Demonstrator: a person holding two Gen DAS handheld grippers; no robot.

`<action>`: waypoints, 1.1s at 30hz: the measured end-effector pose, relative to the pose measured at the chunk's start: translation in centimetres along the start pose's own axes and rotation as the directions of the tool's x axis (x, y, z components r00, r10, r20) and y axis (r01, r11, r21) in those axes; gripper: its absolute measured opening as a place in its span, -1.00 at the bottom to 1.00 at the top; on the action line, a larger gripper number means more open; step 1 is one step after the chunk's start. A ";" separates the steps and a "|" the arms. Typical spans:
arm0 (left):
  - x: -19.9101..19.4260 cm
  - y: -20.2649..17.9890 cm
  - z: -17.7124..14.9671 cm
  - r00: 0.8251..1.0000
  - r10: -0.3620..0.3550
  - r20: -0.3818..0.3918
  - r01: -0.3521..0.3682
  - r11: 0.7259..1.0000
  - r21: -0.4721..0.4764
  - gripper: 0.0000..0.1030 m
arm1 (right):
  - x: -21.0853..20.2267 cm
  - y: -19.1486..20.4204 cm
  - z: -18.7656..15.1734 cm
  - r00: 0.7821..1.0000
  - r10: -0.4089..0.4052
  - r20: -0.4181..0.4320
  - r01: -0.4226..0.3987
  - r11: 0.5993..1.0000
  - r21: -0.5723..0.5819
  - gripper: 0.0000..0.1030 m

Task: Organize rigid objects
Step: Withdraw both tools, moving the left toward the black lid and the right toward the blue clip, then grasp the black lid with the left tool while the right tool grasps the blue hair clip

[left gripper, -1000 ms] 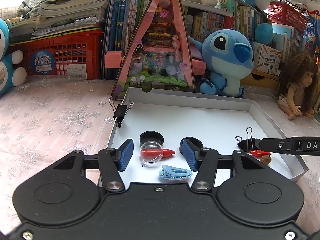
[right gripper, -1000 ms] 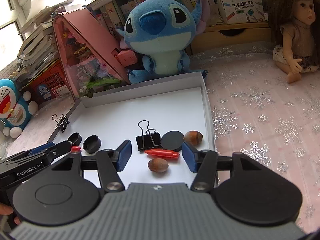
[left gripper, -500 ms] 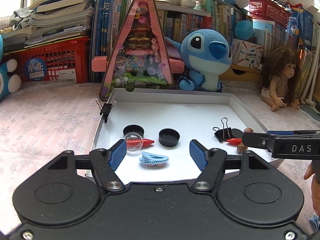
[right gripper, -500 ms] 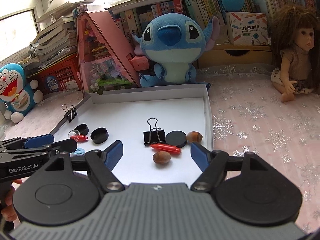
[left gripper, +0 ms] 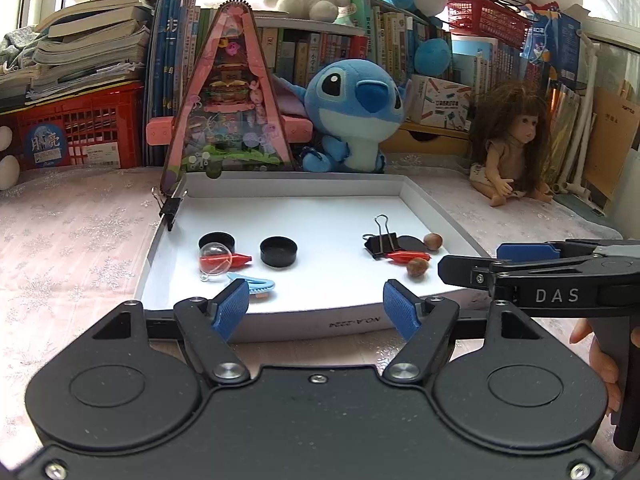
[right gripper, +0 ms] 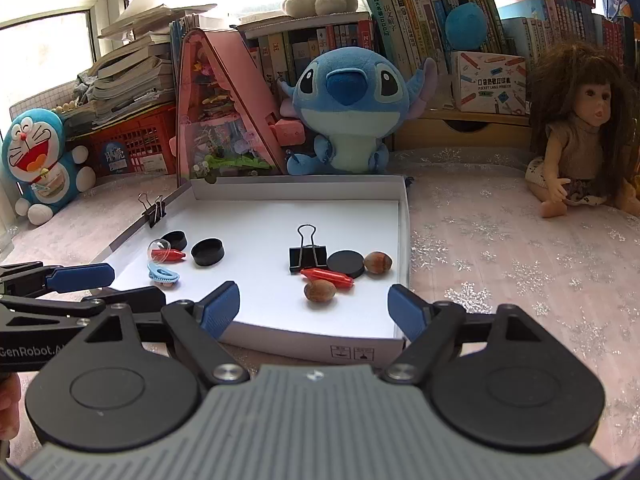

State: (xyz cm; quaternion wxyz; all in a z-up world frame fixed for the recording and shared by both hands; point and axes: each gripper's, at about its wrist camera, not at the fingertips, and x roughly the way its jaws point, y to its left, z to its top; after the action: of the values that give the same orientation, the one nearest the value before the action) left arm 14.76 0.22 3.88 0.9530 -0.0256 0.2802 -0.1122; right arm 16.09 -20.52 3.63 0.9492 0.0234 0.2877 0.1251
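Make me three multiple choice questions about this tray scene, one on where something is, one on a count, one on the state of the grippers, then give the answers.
1. Where is the binder clip near the pink house?
A. clipped on the tray wall
B. on the doll
C. in a gripper

2. How many hazelnuts lie in the tray?
A. one
B. two
C. four

3. How are the left gripper and right gripper?
A. both open, empty
B. both shut
C. one holds a nut

Answers: A, it straddles the tray's left edge. B, one hazelnut nearer, another hazelnut by the right wall. A, nothing sits between either pair of blue pads.
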 end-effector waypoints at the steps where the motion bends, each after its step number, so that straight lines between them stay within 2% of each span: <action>1: -0.3 -0.3 -0.2 1.000 -0.007 0.001 0.007 1.000 0.005 0.40 | -0.2 0.0 -0.1 1.000 -0.003 0.005 0.003 1.000 -0.005 0.72; 17: -4.7 -2.6 -4.7 0.996 -0.086 -0.010 0.087 0.996 0.036 0.41 | -4.2 0.6 -4.1 0.999 -0.001 0.042 0.004 0.998 -0.070 0.77; 29: -7.2 -4.9 -8.2 0.993 -0.120 0.004 0.119 0.987 0.106 0.41 | -7.4 1.2 -7.5 0.993 -0.046 0.108 0.064 0.984 -0.167 0.79; 33: -7.5 -5.5 -9.1 0.989 -0.146 -0.004 0.145 0.982 0.119 0.33 | -8.5 0.7 -8.6 0.992 -0.058 0.117 0.078 0.981 -0.176 0.81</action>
State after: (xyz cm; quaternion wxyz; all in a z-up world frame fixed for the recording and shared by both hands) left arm 2.59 -3.34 0.82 0.9428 0.0106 0.2680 -0.1979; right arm 4.38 -22.16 1.12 0.9657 -0.0656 0.2226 0.1168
